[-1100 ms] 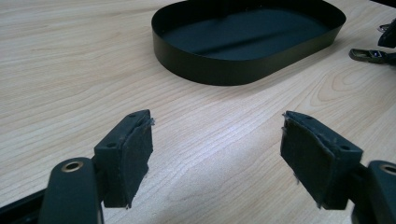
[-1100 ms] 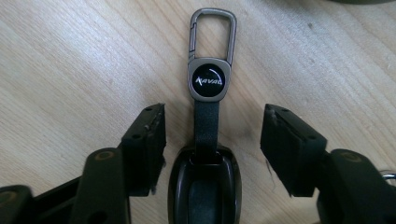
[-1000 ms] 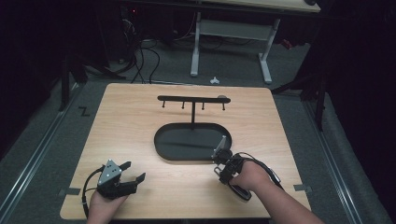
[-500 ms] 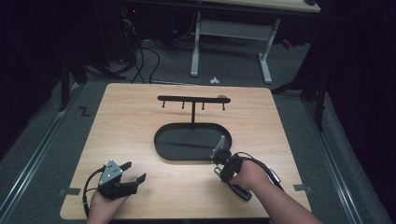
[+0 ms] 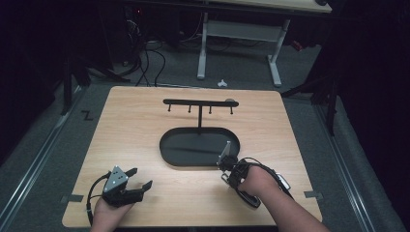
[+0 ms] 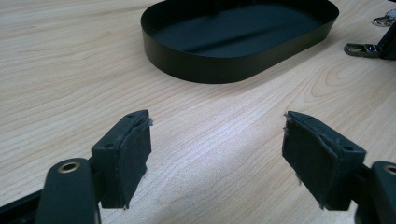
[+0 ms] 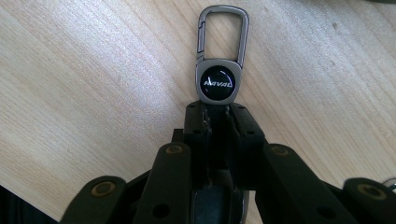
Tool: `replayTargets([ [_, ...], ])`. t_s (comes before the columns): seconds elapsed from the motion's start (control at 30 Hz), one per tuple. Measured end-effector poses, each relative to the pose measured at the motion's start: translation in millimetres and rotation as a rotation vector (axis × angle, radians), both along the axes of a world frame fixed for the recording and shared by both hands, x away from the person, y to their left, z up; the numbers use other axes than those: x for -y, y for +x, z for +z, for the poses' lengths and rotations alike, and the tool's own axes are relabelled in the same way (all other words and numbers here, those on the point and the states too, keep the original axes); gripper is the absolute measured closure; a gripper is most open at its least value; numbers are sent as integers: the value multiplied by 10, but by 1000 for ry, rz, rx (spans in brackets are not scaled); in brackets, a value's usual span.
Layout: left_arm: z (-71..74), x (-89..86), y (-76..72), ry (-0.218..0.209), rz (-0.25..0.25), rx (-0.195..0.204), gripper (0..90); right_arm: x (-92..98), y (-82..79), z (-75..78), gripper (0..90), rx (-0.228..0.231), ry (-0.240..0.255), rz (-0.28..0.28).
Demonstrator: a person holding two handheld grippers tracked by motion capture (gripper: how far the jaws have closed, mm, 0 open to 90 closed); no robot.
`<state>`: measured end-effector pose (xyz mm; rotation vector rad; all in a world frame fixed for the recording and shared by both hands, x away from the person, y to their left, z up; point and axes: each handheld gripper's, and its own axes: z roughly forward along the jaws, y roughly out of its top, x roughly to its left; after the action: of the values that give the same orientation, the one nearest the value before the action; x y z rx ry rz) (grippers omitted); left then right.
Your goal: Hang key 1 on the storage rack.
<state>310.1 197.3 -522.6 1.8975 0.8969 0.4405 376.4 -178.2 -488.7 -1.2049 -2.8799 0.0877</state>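
The right hand-held gripper (image 7: pixel 215 116) has its jaws clamped together on the lower end of a grey metal keychain with a carabiner clip and a round black emblem (image 7: pixel 219 70), which sticks up toward the top centre of the right gripper view over the light wooden surface (image 7: pixel 93 84). In the high view this hand-held gripper (image 5: pixel 225 162) sits right of centre, touching the lower right rim of the black oval metal tray (image 5: pixel 169 150). A black T-shaped hook stand (image 5: pixel 199 108) rises from the tray's far side. At the lower left, the left hand-held gripper (image 5: pixel 140 179) rests with jaws wide apart, holding nothing; its own view shows the tray (image 6: pixel 196 65) at the top.
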Motion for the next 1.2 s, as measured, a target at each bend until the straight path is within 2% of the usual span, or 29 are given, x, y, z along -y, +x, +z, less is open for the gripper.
replayTargets([
  [0.07, -5, 0, 2, -1, 0, -4, 244, 28, -8, -2, 801, 8, 20, -2],
  [0.33, -6, -3, -2, 2, -1, -4, 245, 16, -19, 3, 804, 5, 13, -2],
  [0.4, -11, -7, 3, 4, -2, -7, 245, 21, -22, 39, 804, 7, 25, -15],
  [0.43, -13, -2, 5, 5, -5, -9, 245, 16, -39, 97, 804, 8, 28, -46],
  [0.77, -9, 3, -1, 6, -8, -6, 245, 44, -106, 293, 805, 58, 61, 6],
  [1.2, -12, -15, -1, -2, -4, -6, 246, 114, -88, 588, 804, 114, 104, -4],
])
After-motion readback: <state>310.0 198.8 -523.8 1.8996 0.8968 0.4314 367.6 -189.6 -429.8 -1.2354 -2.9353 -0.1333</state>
